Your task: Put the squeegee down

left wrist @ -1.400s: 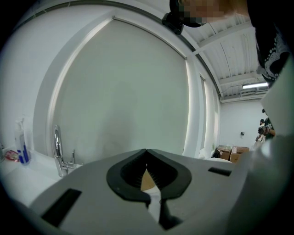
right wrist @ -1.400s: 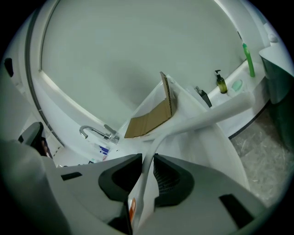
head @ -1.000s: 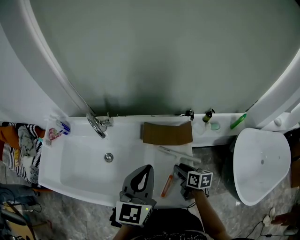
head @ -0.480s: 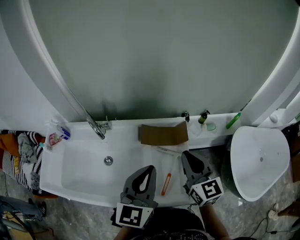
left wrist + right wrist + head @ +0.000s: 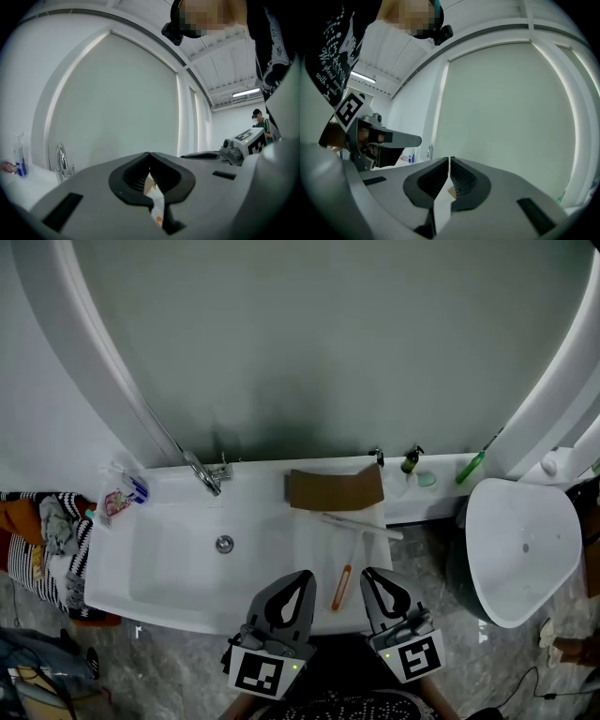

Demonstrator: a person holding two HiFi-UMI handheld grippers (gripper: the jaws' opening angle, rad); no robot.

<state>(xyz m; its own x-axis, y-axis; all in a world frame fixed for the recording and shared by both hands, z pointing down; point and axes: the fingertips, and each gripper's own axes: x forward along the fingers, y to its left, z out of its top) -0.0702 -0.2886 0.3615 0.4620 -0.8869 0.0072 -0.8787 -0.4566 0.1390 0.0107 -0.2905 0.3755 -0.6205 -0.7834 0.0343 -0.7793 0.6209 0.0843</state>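
The squeegee (image 5: 342,587), with an orange handle and a long pale blade, lies flat on the white counter (image 5: 314,554) right of the sink basin. Nothing holds it. My right gripper (image 5: 368,573) hovers just right of the handle, near the counter's front edge. Its jaws have just been closing, with nothing between them. In the right gripper view the right gripper (image 5: 449,160) shows its tips meeting, empty. My left gripper (image 5: 300,575) is left of the handle, also shut and empty, as the left gripper (image 5: 149,154) shows in its own view.
A brown cardboard piece (image 5: 335,488) lies behind the squeegee's blade. The faucet (image 5: 204,474) and basin (image 5: 169,559) are at the left. A small bottle (image 5: 411,461) and a green item (image 5: 471,467) stand on the back ledge. A white bowl-shaped fixture (image 5: 520,549) is at the right.
My right gripper has left the squeegee's handle, drawn back toward the counter's front, rolled upright and shut. The squeegee stays on the counter. The left gripper has barely shifted.
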